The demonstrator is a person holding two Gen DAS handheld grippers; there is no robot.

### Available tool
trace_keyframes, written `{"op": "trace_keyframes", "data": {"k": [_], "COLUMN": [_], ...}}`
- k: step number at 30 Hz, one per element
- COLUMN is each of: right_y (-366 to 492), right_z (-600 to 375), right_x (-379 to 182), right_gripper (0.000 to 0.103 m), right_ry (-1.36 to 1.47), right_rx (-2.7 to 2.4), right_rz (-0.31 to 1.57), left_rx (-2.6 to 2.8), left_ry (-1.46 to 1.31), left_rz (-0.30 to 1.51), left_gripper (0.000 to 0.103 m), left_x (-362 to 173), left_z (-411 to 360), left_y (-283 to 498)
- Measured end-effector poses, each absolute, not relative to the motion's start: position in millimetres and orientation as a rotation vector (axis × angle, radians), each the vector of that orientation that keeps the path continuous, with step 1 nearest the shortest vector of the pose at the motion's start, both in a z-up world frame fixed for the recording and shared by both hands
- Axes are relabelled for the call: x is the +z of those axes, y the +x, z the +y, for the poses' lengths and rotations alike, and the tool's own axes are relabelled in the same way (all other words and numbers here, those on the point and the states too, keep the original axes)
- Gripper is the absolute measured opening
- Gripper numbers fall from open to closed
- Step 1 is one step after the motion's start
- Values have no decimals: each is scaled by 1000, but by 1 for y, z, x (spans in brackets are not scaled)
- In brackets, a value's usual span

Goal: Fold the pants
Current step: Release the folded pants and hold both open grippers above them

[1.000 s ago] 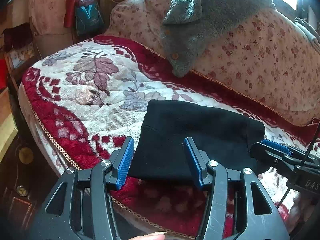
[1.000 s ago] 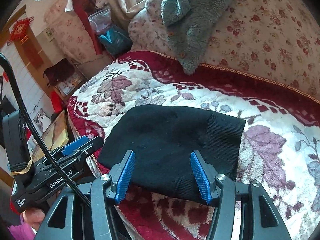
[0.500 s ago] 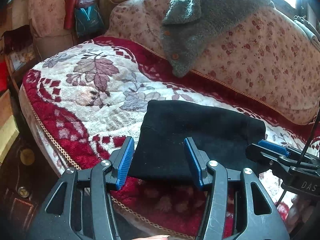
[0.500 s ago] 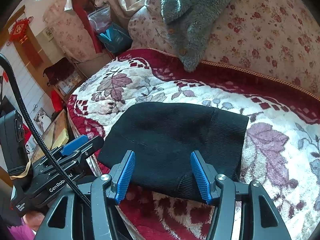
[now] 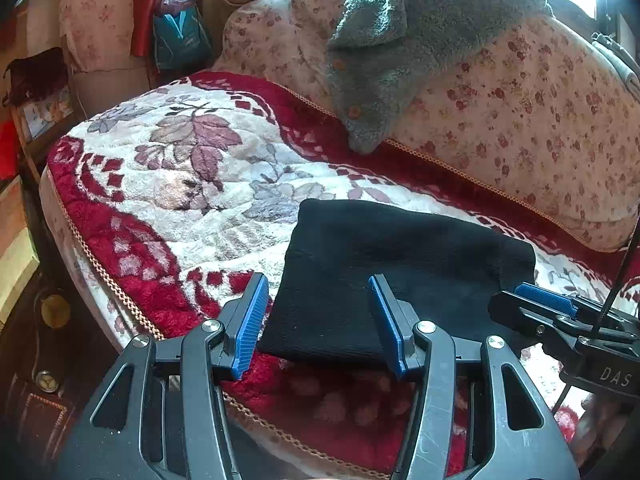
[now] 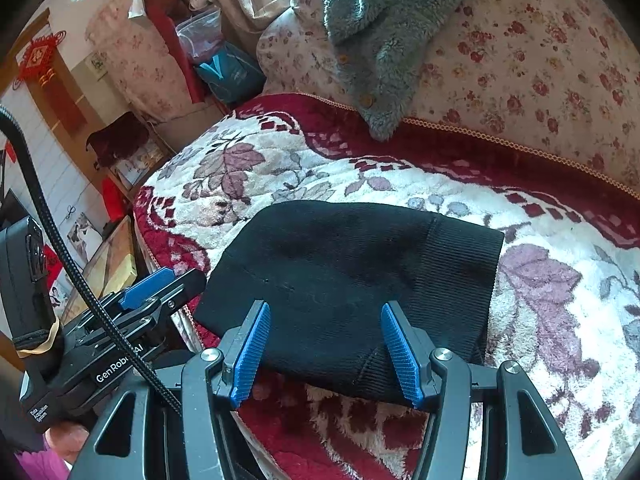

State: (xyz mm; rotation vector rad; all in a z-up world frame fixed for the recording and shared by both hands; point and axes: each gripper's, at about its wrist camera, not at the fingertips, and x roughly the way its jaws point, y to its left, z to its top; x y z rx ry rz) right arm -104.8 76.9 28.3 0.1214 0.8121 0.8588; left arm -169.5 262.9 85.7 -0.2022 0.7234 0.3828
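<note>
The black pants (image 5: 404, 268) lie folded into a compact rectangle on the sofa seat, also in the right wrist view (image 6: 352, 276), with a ribbed band on the right side. My left gripper (image 5: 318, 322) is open and empty, just in front of the fold's near left edge. My right gripper (image 6: 326, 354) is open and empty, in front of the near right edge. The right gripper shows at the right of the left wrist view (image 5: 556, 312); the left gripper shows at the left of the right wrist view (image 6: 156, 288).
The seat has a red and white floral plush cover (image 5: 192, 184). A grey fleece garment (image 5: 400, 48) hangs over the floral sofa back (image 5: 520, 120). Bags and furniture (image 6: 224, 60) stand past the sofa's left end. The seat's front edge (image 5: 132, 304) runs below the grippers.
Both grippers stay open and have drawn back slightly from the folded pants. The pants have not moved.
</note>
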Motion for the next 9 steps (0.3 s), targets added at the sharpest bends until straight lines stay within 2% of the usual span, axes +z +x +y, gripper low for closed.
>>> {"op": "trace_keyframes", "data": {"k": [9], "right_y": [-104], "right_z": [72], "right_x": [26], "right_gripper": [56], "right_ry": [134], "right_rx": [859], "right_rz": [821], "left_rx": [375], "left_ry": [-158], "left_rz": [684], "left_gripper": [52], "left_x": [94], "left_z": [252], "left_y": [-170]}}
